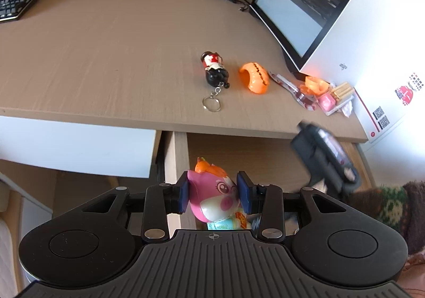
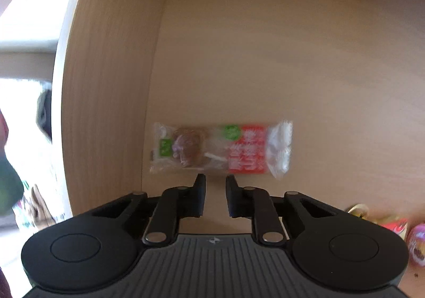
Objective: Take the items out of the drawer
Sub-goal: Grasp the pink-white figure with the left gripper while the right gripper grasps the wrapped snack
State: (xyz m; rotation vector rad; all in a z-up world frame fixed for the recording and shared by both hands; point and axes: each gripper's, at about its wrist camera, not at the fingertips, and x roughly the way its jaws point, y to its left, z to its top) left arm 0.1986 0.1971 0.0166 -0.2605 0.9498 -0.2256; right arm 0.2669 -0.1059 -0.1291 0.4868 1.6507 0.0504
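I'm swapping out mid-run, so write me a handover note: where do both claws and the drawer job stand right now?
Left claw: shut on the pink pig toy, above the open drawer, not yet on the desk.
Right claw: in the drawer, jaws slightly apart, empty, tips just short of the snack packet.
Done: keychain figure, orange piece and small pile lie on the desk.
Left: set down the toy, take the packet and the other small items.

The snack packet in the drawer is blurred, its print unreadable. The pink toy's lower part hides behind the left gripper. The right gripper shows smeared. Wrapped sweets are cut off.
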